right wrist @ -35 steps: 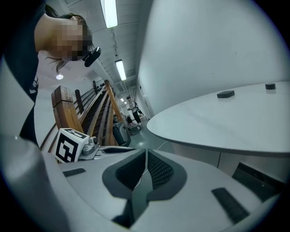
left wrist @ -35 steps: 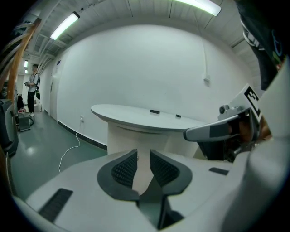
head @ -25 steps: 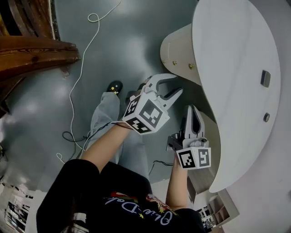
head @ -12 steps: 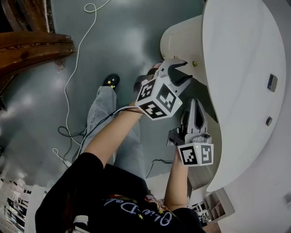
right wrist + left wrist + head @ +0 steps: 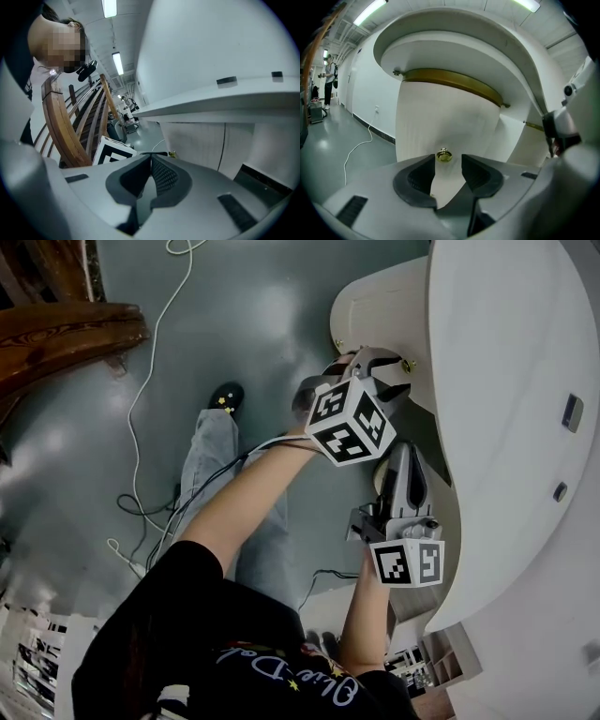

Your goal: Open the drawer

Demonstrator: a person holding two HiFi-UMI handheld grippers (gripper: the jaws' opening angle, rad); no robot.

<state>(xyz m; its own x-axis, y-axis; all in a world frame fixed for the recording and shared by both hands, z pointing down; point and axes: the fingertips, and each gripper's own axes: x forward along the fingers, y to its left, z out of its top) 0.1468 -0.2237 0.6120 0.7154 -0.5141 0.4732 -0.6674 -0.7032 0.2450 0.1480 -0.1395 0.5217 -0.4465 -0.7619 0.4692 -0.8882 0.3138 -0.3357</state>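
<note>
The drawer [image 5: 445, 117] is closed, under the white desk [image 5: 506, 381]. Its gold knob [image 5: 444, 155] sits just past the left gripper [image 5: 447, 163], which has come close. Its jaws have just been opening wide and hold nothing, so it looks ready to grab. The right gripper [image 5: 150, 161] is closed and empty.

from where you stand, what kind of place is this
Probably a large indoor hall or workshop rather than a home: a glossy grey floor, ceiling strip lights along a long corridor, and a curved white desk near a heavy wooden railing.
</note>
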